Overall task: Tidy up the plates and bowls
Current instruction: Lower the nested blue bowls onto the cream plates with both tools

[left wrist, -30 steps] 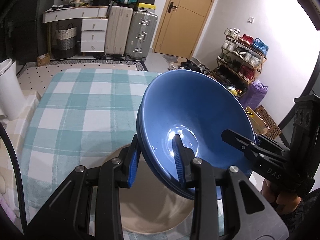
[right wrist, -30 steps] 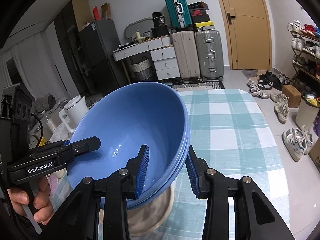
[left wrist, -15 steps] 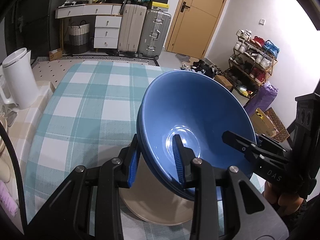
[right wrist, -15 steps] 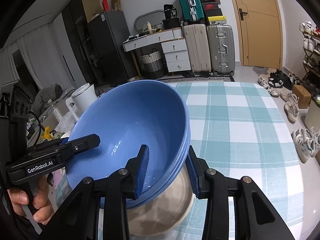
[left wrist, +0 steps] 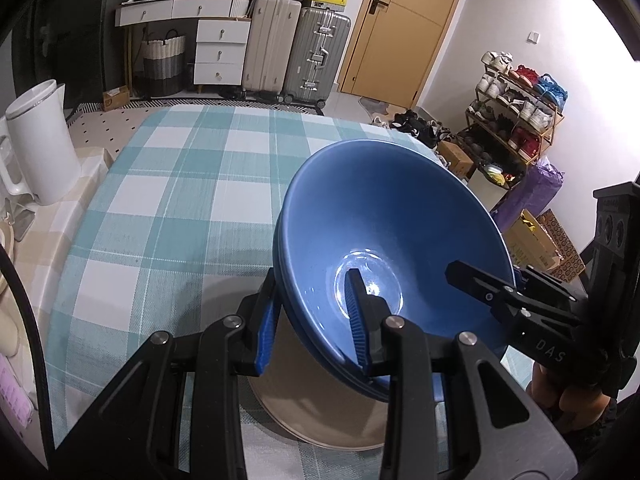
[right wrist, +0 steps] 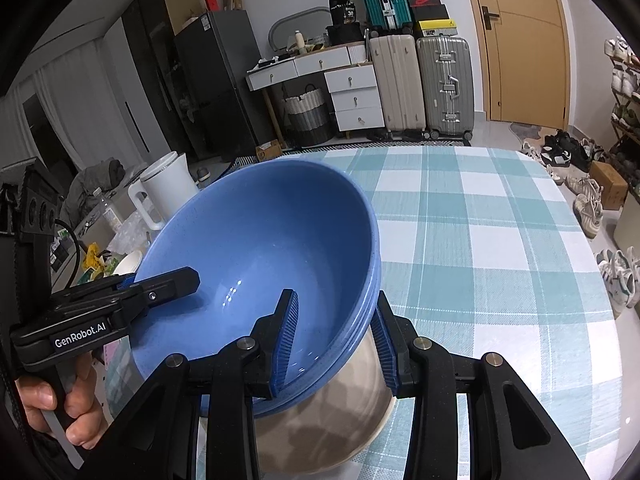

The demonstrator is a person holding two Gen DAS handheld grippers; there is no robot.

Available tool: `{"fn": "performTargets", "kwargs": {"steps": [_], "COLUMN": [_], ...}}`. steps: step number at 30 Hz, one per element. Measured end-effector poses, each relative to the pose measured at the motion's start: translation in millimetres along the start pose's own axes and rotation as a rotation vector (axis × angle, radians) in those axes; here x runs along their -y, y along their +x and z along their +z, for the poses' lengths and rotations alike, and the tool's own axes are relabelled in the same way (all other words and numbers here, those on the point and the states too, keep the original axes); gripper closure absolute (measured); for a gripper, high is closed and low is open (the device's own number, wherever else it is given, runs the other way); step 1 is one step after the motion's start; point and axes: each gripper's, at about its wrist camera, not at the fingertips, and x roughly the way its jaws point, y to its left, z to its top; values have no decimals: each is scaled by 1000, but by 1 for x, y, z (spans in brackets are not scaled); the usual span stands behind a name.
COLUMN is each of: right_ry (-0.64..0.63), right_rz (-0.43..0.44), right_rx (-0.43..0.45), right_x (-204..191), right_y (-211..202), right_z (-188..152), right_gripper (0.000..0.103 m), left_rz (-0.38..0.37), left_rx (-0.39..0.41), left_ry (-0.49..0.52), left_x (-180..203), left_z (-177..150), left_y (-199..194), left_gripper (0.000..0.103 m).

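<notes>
The left gripper [left wrist: 314, 322] is clamping the near-left rim of the stacked blue bowls [left wrist: 384, 232], one pad inside the top bowl and the other against the outer wall, its jaws narrow around the rim. The right gripper [right wrist: 334, 346] is doing the same on the opposite rim, pinching the layered edges between its ribbed blue pads. In the left wrist view the right gripper is reaching in from 4 o'clock; in the right wrist view the left gripper is entering from 8 o'clock, with the person's hand [right wrist: 60, 408] wrapped around its handle and partly cut off by the frame.

The bowls are hanging tilted just above a beige plate [left wrist: 320, 412] on the checked surface [left wrist: 168, 200] — whether their base is touching it cannot be told, as the bowls and gripper bodies are hiding most of the plate. How many bowls are nested is hard to count; only rim lines are showing at the edge.

At 9 o'clock in the left wrist view a white kettle [left wrist: 40, 140] is standing beside the surface — its handle partly cropped.
</notes>
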Motion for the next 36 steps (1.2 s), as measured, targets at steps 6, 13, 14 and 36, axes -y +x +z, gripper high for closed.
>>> {"fn": "performTargets", "kwargs": {"steps": [6,13,14,36], "right_ry": [0,-5,-3,-5], "right_rz": [-4,-13,-13,-35], "right_rx": [-16,-30,-31,-35], "right_x": [1,1,1,9], "right_y": [7,13,13,25], "right_z": [-3,-4,-4,-4], "right_gripper": [65,65,65,65], "left_rz": [5,7,7,11], "left_rx": [-16,-36,-39,-48], "left_ry": [0,-6,-7,-4], "left_x": [-7,-14,-15,-17], "left_z": [-3,-5,-6,-1], "left_y": [12,26,27,42], "left_gripper": [75,75,75,75]}}
